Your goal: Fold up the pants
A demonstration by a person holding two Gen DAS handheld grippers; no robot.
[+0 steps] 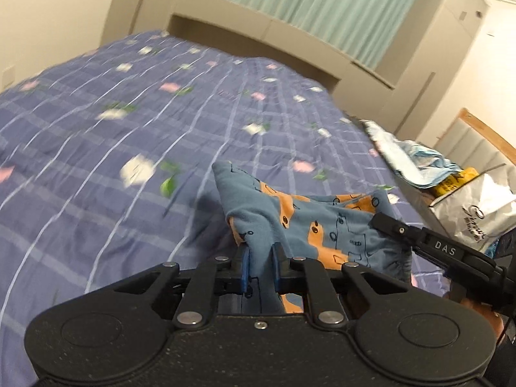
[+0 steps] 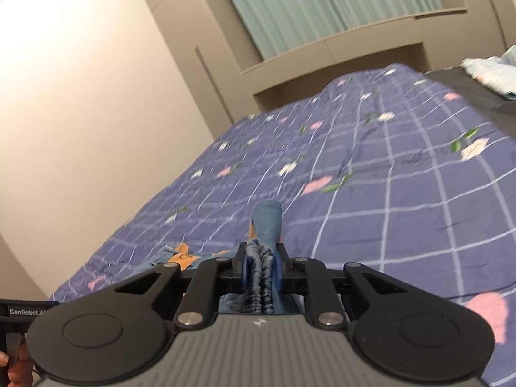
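Black and narrow-set, my left gripper (image 1: pixel 260 266) has its blue-padded jaws pinched on a fold of the blue cotton pants with orange cartoon print (image 1: pixel 309 222); the cloth passes between the pads and rises in a peak toward twelve o'clock. From that pinch the pants stretch out toward three o'clock, where my right gripper (image 1: pixel 387 222) enters the left wrist view with its black fingers on the far edge of the same garment.

In the right wrist view I see that gripper (image 2: pixel 262 269) clamped on the gathered elastic waistband of the pants (image 2: pixel 266 222), the ruched band bunched between the jaws and a blue tongue of fabric standing up at twelve o'clock. More orange-printed cloth trails off toward nine o'clock.

Beneath the pants lies the purple checked bedspread with pink and white flowers (image 1: pixel 135 135), filling most of both views. At three o'clock in the left wrist view I see a crumpled pale blue cloth (image 1: pixel 416 158) and a white plastic bag with dark lettering (image 1: pixel 477 206). At twelve o'clock hangs a pale green curtain (image 1: pixel 322 0) above beige built-in cabinets (image 1: pixel 267 32).
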